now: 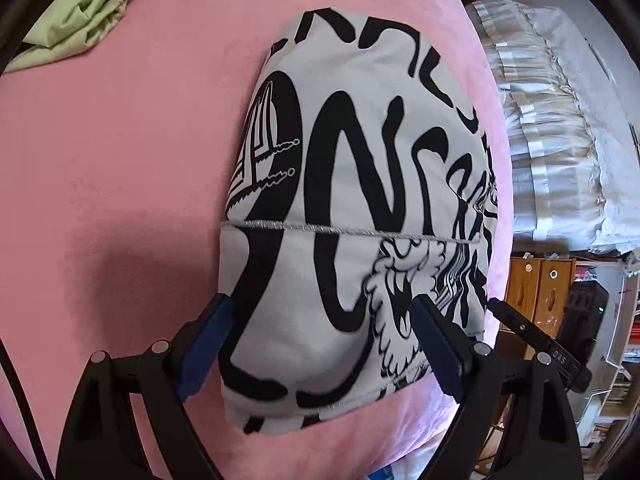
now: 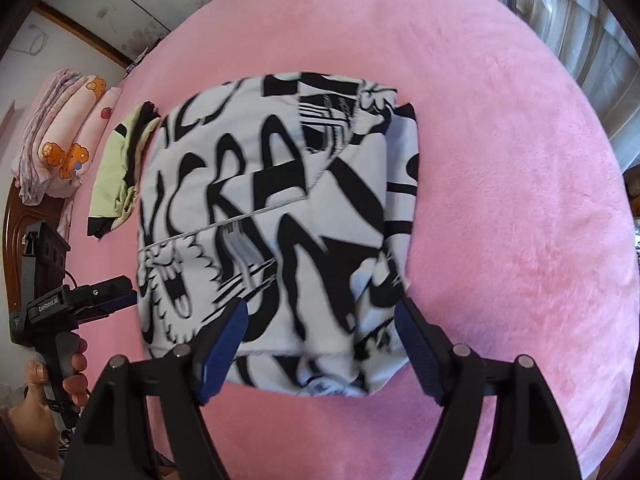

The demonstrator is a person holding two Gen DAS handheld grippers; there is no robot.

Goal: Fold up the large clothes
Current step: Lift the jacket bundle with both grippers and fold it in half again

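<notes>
Folded graffiti-print garment (image 1: 352,216) lying flat on pink bed (image 1: 120,160). Left gripper (image 1: 320,344) and right gripper (image 2: 320,340) both hovering spread wide, pinching nothing. Green clothes (image 2: 116,172) sitting just beside.

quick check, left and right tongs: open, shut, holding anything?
Left tongs: open, holding nothing, fingers either side of the folded printed garment on the pink blanket.
Right tongs: open, holding nothing, poised at the garment's near edge.
</notes>
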